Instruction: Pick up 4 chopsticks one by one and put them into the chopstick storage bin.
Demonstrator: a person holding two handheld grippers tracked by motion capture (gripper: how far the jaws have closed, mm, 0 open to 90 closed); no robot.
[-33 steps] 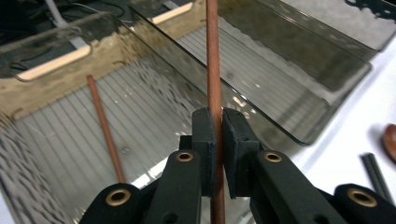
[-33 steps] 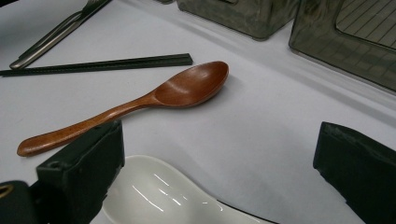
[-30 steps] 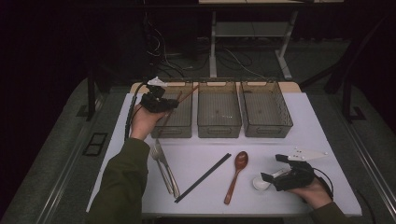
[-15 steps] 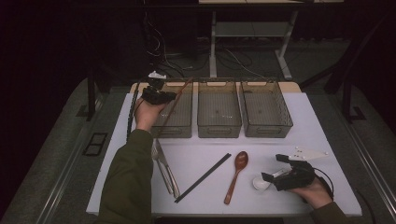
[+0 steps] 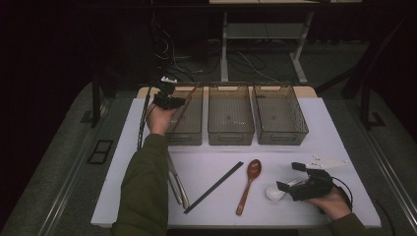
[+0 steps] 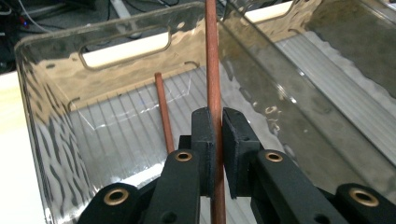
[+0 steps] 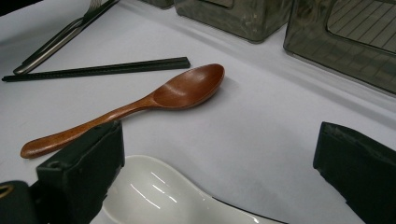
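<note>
Near right: right tongs (image 5: 290,183) apart, straddling white spoon (image 7: 154,193) on counter (image 5: 344,142), likely set to grip it. Just left: wooden spoon (image 5: 248,183), black chopsticks (image 5: 214,187), metal cutlery (image 5: 177,184). Far left: left tongs (image 6: 218,135) clamped on brown chopstick (image 6: 212,70), held over left bin (image 5: 189,132) where its mate (image 6: 163,112) lies; probably sorting by type. Other bins (image 5: 231,135) look empty.
</note>
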